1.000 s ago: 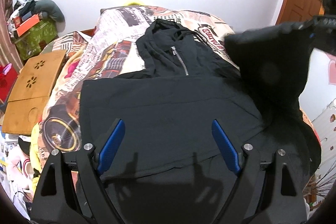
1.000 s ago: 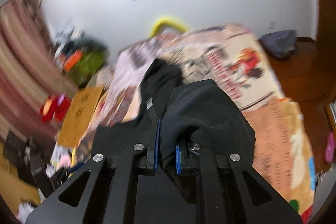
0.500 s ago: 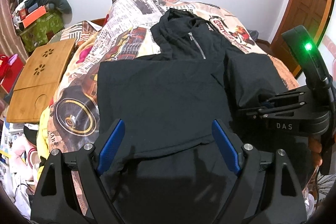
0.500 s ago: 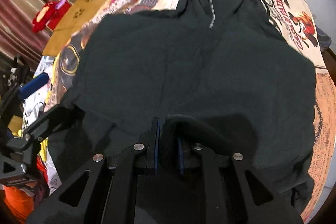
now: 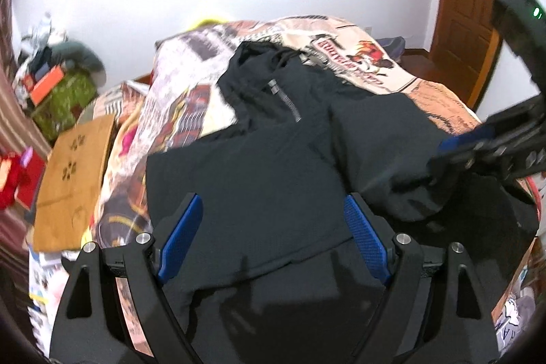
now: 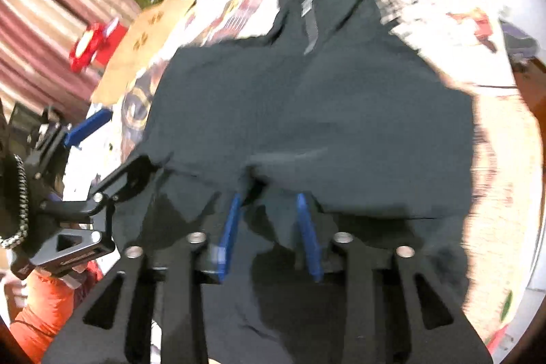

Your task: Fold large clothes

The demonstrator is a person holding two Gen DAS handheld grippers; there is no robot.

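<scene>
Right gripper: jaws opening, about half apart. A fold of the black hooded jacket lies between the blue pads, but they no longer seem to press on it; the cloth looks released or nearly so, though blur makes contact hard to judge.
Left gripper: jaws spread wide and empty, hanging over the near part of the jacket, pads clear of the fabric.
Jacket, place: spread on the bed over a printed blanket, hood and short zip toward the far wall, hem toward the grippers. Both sides appear folded in over the body; the right-hand fold is bunched where the right gripper sits.
Jacket, handling: judged soft and limp, fairly thick, moderately heavy for cloth. It will sag and drag when lifted by one point, and layers may slide over each other. Not fragile, not slippery against the blanket.
Where to take hold: likely the hem corners, one per gripper, pinching all layers together so the folded sides do not fall open, then carrying the hem up toward the hood.
Risk: catching only the top layer would pull the side fold loose.
Surroundings: a wooden lap board lies beside the bed, well apart from the jacket.
</scene>
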